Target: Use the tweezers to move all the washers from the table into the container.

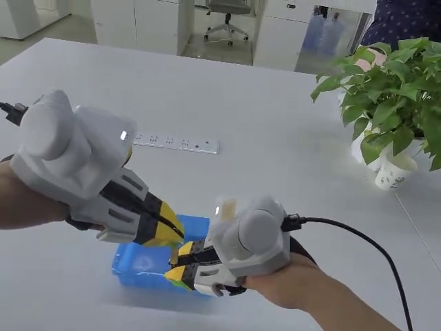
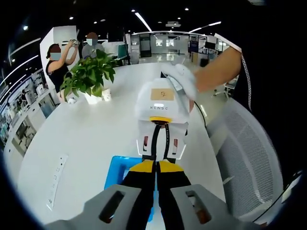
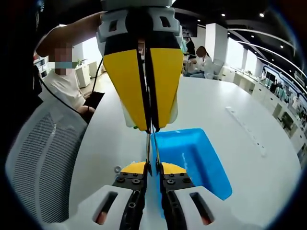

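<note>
Over the container (image 1: 138,265), left gripper (image 1: 176,231) and right gripper (image 1: 176,263) meet head-on, both jaws pinched on the tweezers (image 3: 149,143); a washer (image 3: 117,169) beside, power strip (image 1: 176,143) and plant (image 1: 393,96) beyond.

Office w/ swivel chair (image 1: 227,19), plant (image 1: 389,83).

A white power strip (image 1: 176,143) is lying flat, well apart from a leafy potted plant (image 1: 393,89) with a paper cup (image 1: 394,172) standing just beside its pot. An office chair (image 1: 227,17) is standing on the floor far behind them.
</note>
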